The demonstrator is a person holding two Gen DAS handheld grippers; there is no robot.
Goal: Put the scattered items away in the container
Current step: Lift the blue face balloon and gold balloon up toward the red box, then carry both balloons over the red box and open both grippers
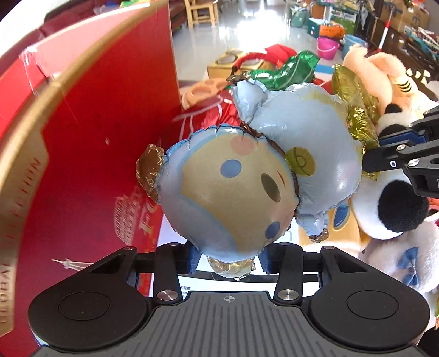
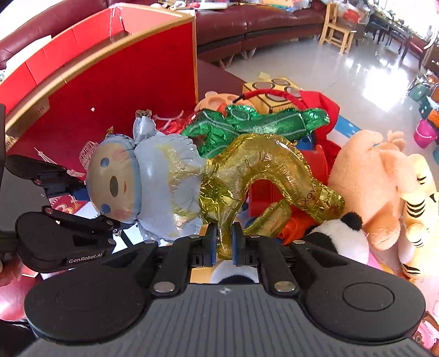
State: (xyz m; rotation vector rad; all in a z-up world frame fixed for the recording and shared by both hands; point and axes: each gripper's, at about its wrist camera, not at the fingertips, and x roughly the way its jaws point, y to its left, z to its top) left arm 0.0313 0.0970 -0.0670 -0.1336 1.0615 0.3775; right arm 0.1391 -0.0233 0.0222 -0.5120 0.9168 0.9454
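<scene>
A pale blue foil balloon doll [image 1: 233, 192] with a tan face hangs in front of the red container [image 1: 109, 109]. My left gripper [image 1: 229, 258] is shut on the lower edge of its head. The right wrist view shows the same doll [image 2: 164, 178] beside the container [image 2: 123, 82], with the left gripper [image 2: 96, 203] clamped on the head. A crinkled gold foil balloon [image 2: 260, 159] is joined to the doll's body. My right gripper [image 2: 225, 244] is shut on a narrow end of it. In the left wrist view, the right gripper [image 1: 367, 162] pinches the gold foil [image 1: 356, 115].
A green foil balloon [image 2: 255, 123] and red items lie behind the doll. To the right are a peach plush [image 2: 365, 186], a striped tiger plush [image 2: 417, 203] and a panda plush [image 2: 340, 233]. A yellow cardboard box [image 2: 274, 93] sits further back. Beyond are a sofa [image 2: 260, 24], a wooden chair [image 2: 337, 30] and shiny floor.
</scene>
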